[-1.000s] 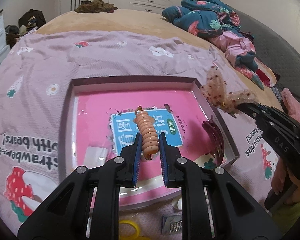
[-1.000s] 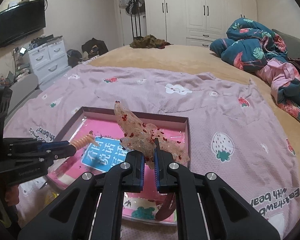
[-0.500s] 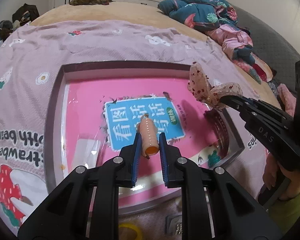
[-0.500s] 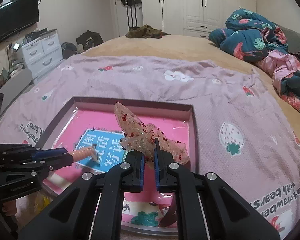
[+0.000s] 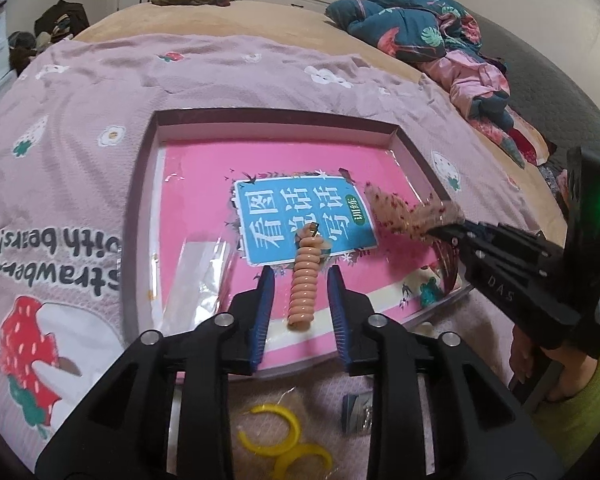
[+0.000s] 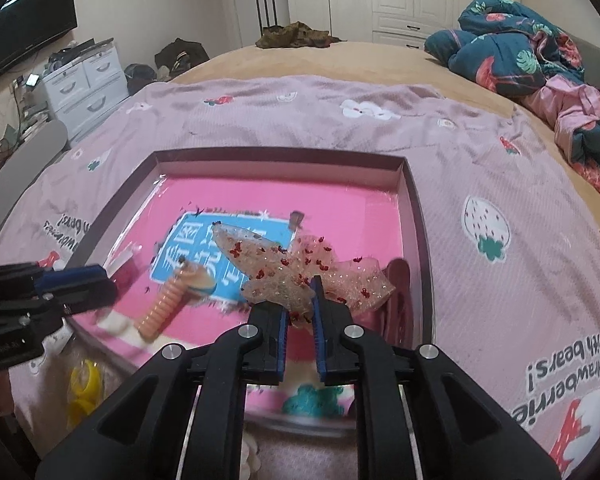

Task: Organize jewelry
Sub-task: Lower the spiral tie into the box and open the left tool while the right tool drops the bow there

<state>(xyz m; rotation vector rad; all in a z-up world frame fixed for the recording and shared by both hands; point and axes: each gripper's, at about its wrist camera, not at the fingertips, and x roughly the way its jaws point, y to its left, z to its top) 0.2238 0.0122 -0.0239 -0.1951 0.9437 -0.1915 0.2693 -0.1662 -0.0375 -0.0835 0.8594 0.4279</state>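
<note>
A peach spiral hair tie [image 5: 305, 280] lies on the pink lining of the shallow box [image 5: 272, 114]. My left gripper [image 5: 301, 272] straddles it; its jaws are opening and the blue pads stand clear of the coil on both sides. In the right wrist view the same coil [image 6: 164, 304] lies just in front of the left gripper [image 6: 80, 280]. My right gripper [image 6: 302, 300] pinches a sheer glitter bow [image 6: 300, 264] with red specks low over the box's right part; its jaws are starting to open. A dark red claw clip [image 6: 398, 292] lies by the right wall.
The box sits on a lilac strawberry-print blanket on a bed. Yellow rings [image 5: 276, 428] and a small grey packet [image 5: 356, 408] lie in front of it. A clear plastic sleeve [image 5: 204, 264] lies in the box's left part. Bundled quilts [image 5: 412, 28] lie at the far right.
The left jaws have parted and the coil has dropped flat onto the box lining. The right gripper has sunk with the bow toward the box, its jaws slightly wider.
</note>
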